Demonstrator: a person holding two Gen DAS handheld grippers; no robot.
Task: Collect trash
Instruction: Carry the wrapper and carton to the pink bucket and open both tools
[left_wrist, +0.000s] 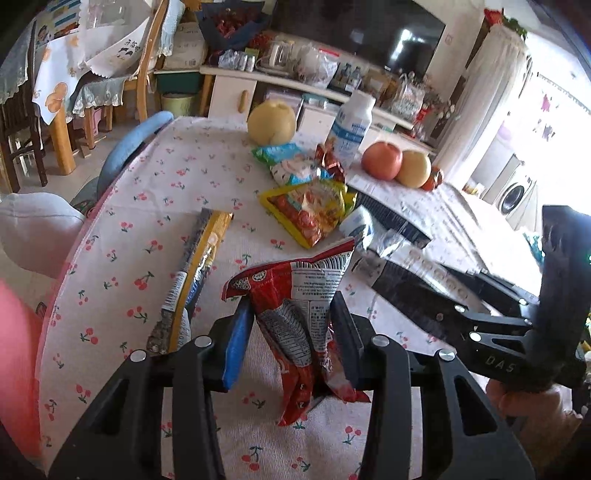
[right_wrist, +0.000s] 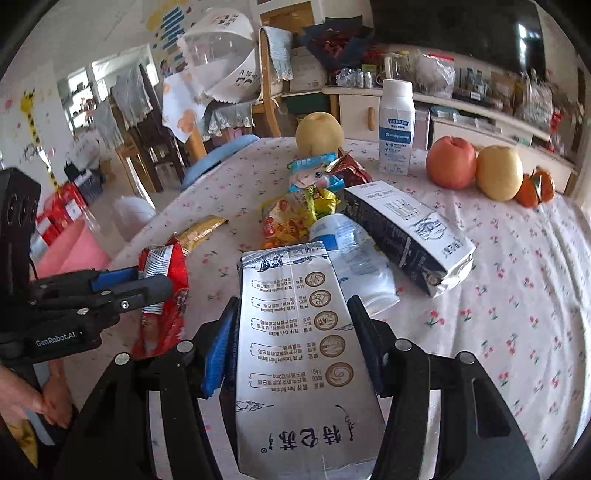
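left wrist view: the left gripper (left_wrist: 291, 317) has its jaws pinched on a crumpled red snack bag (left_wrist: 295, 295), lower middle of the frame, its printed back panel too small to read. at lower right the right gripper (left_wrist: 391, 273) shows letters "das" on its black body and clamps a silver milk carton (left_wrist: 424, 267). in the right wrist view the right gripper (right_wrist: 293, 317) grips that milk carton (right_wrist: 306, 354) by its sides, lower centre; five round gold seals run up its face beside lines of small chinese print, with large chinese characters upside down at the bottom. the left gripper (right_wrist: 147, 284), at middle left, reads "genrobot.ai". on the cherry-print tablecloth (right_wrist: 517, 295) still lie a second carton (right_wrist: 410, 236) on its side, a crushed clear bottle (right_wrist: 351, 254), a yellow wrapper (right_wrist: 295, 218), a blue one (right_wrist: 314, 173), a dark red one (right_wrist: 351, 170) and a gold bar wrapper (right_wrist: 201, 230). one white bottle (right_wrist: 396, 125) stands upright at upper centre. fruit: two pale pears (right_wrist: 319, 133), one red apple (right_wrist: 450, 162), two small orange fruits (right_wrist: 535, 188).
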